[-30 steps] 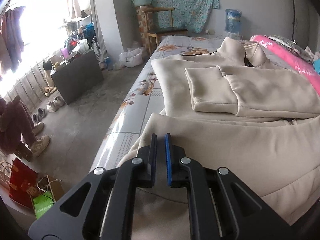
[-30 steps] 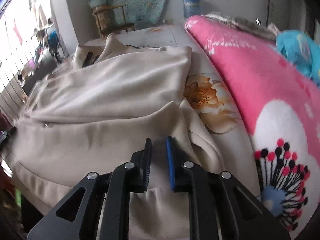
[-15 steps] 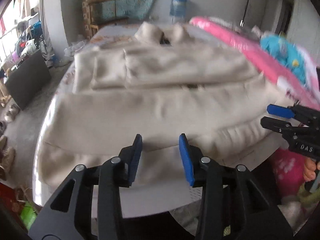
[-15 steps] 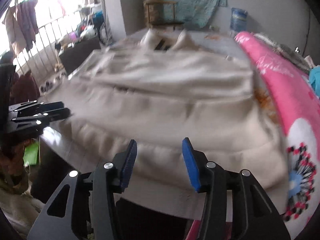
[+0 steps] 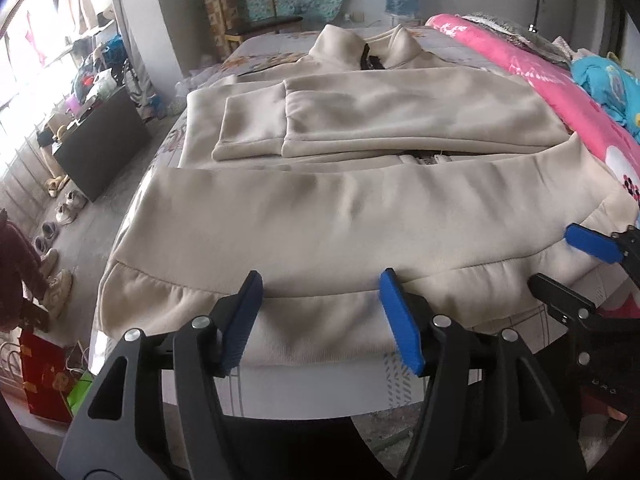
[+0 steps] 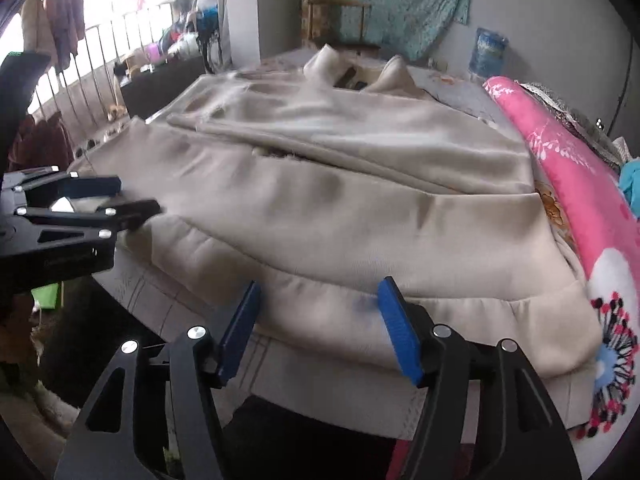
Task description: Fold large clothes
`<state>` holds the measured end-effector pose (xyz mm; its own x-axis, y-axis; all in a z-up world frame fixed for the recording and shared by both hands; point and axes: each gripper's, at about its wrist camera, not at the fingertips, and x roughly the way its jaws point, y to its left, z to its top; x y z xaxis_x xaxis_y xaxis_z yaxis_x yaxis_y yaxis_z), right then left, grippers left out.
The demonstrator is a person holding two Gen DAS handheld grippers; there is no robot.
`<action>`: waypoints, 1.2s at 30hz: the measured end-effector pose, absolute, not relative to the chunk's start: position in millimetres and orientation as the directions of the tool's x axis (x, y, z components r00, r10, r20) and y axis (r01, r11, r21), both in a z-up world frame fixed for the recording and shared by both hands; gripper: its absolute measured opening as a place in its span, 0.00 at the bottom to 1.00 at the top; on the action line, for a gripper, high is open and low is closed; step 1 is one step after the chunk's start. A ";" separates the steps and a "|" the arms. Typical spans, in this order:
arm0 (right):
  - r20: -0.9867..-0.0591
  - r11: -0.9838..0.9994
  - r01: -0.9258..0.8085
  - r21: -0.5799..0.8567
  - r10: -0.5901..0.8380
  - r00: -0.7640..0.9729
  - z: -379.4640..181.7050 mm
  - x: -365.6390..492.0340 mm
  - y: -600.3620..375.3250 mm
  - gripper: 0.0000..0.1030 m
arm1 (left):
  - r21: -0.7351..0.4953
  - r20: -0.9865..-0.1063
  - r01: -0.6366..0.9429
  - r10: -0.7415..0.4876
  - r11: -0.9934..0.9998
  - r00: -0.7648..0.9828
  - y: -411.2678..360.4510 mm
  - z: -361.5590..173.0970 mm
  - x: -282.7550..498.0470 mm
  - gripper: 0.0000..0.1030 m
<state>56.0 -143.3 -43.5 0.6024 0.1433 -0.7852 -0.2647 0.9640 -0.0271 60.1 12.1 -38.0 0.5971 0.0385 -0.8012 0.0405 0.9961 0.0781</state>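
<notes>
I am looking at the bed (image 5: 280,384), where the coat (image 5: 360,216) is lying flat with its sleeves folded across its chest and its hem at the near edge. A pink quilt (image 6: 568,184) is lying beside it. My left tool (image 5: 320,316) and right tool (image 6: 318,322) are opening over the hem, gripping nothing.

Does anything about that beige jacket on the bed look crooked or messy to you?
Slightly. The beige jacket is folded unevenly: one sleeve cuff juts out past the other folded sleeve at the left, and the ribbed hem reaches the edge of the bed. Nothing looks torn or spilled.
</notes>
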 end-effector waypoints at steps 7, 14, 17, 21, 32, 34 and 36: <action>-0.786 0.998 -0.065 -0.018 0.026 0.617 -38.6 57.0 -190.0 0.66 | 0.056 -0.815 0.022 0.033 0.998 0.578 15.6 -37.7 62.3 0.60; -0.802 0.997 0.010 0.072 0.052 0.595 -36.6 61.7 -215.7 0.72 | 0.055 -0.818 0.021 0.033 0.998 0.574 17.5 -37.4 61.8 0.62; -0.797 0.997 0.031 0.069 0.036 0.603 -32.5 60.3 -218.3 0.72 | 0.054 -0.819 0.018 0.034 0.998 0.573 17.8 -37.5 61.4 0.63; -0.797 0.997 0.052 0.064 0.020 0.604 -30.8 62.8 -222.9 0.73 | 0.054 -0.819 0.018 0.034 0.998 0.572 18.0 -37.7 61.9 0.64; -0.797 0.997 0.023 0.075 0.046 0.602 -31.7 69.0 -213.5 0.84 | 0.056 -0.821 0.015 0.038 0.998 0.570 18.8 -38.5 61.8 0.66; -0.797 0.997 0.014 0.075 0.052 0.602 -32.0 70.4 -210.6 0.85 | 0.058 -0.821 0.013 0.041 0.998 0.569 19.2 -38.4 62.1 0.67; -0.797 0.997 0.007 0.080 0.060 0.601 -32.4 71.9 -207.6 0.85 | 0.060 -0.822 0.012 0.043 0.998 0.568 19.7 -37.6 62.3 0.67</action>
